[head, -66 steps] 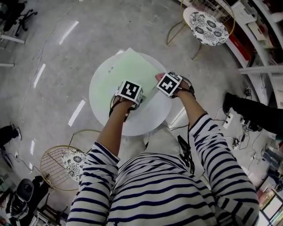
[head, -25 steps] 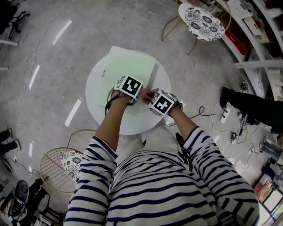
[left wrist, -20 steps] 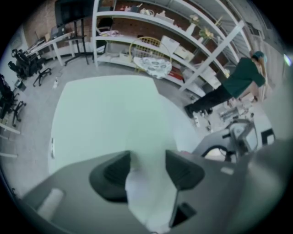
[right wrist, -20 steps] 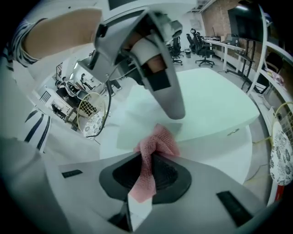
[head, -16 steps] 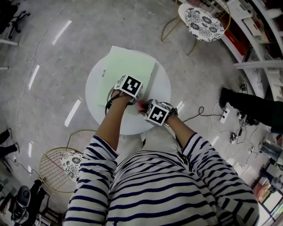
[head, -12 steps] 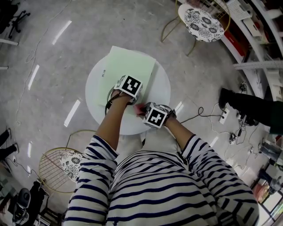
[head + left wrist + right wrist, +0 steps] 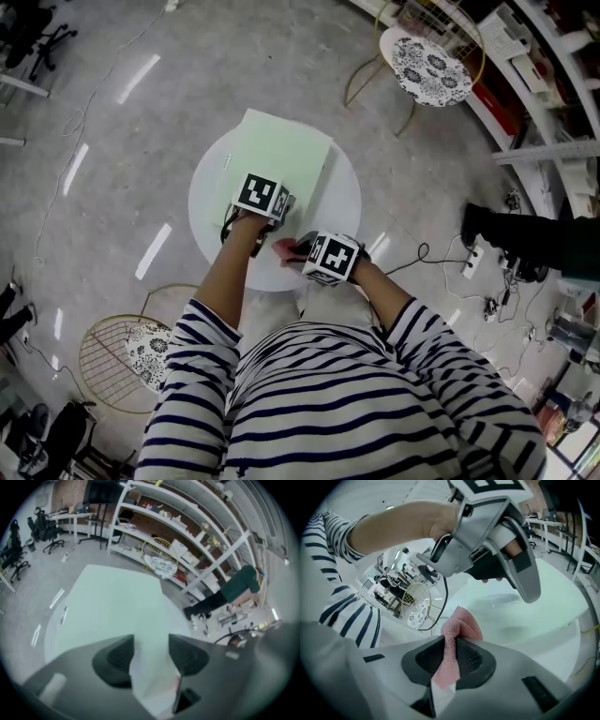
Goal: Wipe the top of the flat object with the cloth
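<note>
White round table (image 7: 208,202) fills the middle of the head view. On its far half lies the pale green board (image 7: 278,155), the flat thing we are to wipe. At the board's near edge, centre frame, sits our left gripper (image 7: 149,653). Its jaws stand partly apart and are closing a little, with only pale surface showing in the gap and nothing pinched that we can see. Lower and just right of centre, at the table's near rim, is our right gripper (image 7: 451,660), its jaws clamped tight on the pink cloth (image 7: 461,625). A fold of it pokes out ahead of the pads. The cloth hangs over bare table just beside the left gripper, off the board. So we judge the cloth well in hand, while the wiping itself is not going on now. The board's top looks plain and unmarked, so we cannot tell how much of it has been wiped. Any stroke left means carrying the cloth up onto the green top and sweeping across it.
</note>
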Available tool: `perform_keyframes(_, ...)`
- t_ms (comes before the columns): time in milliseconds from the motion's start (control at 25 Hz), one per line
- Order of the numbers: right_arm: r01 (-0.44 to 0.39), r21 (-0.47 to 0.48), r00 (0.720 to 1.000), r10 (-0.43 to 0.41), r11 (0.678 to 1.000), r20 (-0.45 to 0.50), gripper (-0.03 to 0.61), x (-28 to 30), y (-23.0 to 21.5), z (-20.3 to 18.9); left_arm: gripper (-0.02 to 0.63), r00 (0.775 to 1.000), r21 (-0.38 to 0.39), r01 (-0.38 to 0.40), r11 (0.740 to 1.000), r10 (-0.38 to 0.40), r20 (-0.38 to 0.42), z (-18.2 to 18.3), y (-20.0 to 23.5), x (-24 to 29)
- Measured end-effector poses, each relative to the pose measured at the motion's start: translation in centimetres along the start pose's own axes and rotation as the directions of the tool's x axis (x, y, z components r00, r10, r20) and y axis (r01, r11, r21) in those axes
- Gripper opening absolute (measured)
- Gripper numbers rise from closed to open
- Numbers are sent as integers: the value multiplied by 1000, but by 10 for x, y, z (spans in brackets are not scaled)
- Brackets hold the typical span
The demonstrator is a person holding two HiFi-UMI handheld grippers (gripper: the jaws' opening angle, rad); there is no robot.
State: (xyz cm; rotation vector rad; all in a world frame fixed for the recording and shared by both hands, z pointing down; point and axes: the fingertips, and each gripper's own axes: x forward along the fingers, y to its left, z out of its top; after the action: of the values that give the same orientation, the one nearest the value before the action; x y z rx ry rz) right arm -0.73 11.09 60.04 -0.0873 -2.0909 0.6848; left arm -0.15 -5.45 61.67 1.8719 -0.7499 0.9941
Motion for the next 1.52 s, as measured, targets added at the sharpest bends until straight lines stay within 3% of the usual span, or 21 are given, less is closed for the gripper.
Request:
perform_keyframes(240,37,47,984,-44,998,174,51,-29,3,37,208,987,15,31,999,-33,158,4,-5,-55)
perform_keyframes(400,116,39,959,-122,993,256,51,-51,3,56,182,947,61,63,996,-79,311,5,-19,-104)
perform_keyframes(600,211,28,899,-205,977,386,51,-89,9,78,171,862,156,87,984,-153,483,-2,-48,-160)
perform_keyframes(800,301,22,832,-274,953,482,51,-122,28,96,116,773,222,64,973,-189,606,-17,-81,-206)
perform_keyframes(920,335,41,774,-299,941,558,51,-142,43,108,91,713,279,19,960,-209,669,-24,-103,-232)
perform_keyframes(1120,340,119,654,-325,933,683,51,-178,62,120,87,613,375,-75,924,-254,748,-35,-134,-265)
perform_keyframes(1280,369,131,596,-343,920,726,51,-195,76,122,87,537,384,-77,920,-286,793,-39,-145,-287)
perform_keyframes(1520,447,95,553,-358,890,752,49,-205,91,133,87,497,402,-108,909,-301,814,-48,-149,-302)
